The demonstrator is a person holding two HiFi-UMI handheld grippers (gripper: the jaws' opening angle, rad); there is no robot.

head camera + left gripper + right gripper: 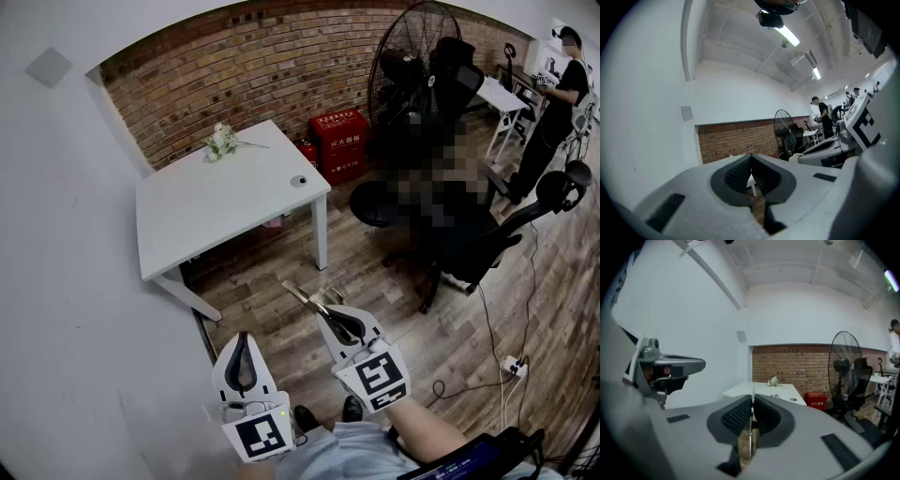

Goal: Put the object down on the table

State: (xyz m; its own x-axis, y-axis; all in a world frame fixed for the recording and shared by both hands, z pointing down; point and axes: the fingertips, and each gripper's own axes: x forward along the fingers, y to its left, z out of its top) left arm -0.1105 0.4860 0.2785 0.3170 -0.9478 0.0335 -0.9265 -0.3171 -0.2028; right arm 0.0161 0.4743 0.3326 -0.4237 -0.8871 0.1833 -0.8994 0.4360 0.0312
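My right gripper (323,309) is shut on a thin, flat, brownish strip (302,294) that pokes out ahead of its tips, over the wooden floor in front of the white table (216,211). In the right gripper view the strip (751,427) shows edge-on between the closed pads, and the table (754,389) lies ahead. My left gripper (242,336) hangs lower left near the wall. Its jaws are shut with nothing between them (751,159). The table carries a small bunch of white flowers (222,142) and a small round dark thing (298,181).
A red box (339,142) and a fire extinguisher stand by the brick wall. A big floor fan (412,56) and black office chairs (487,244) fill the right side. A person (553,103) stands far right. Cables and a power strip (511,366) lie on the floor.
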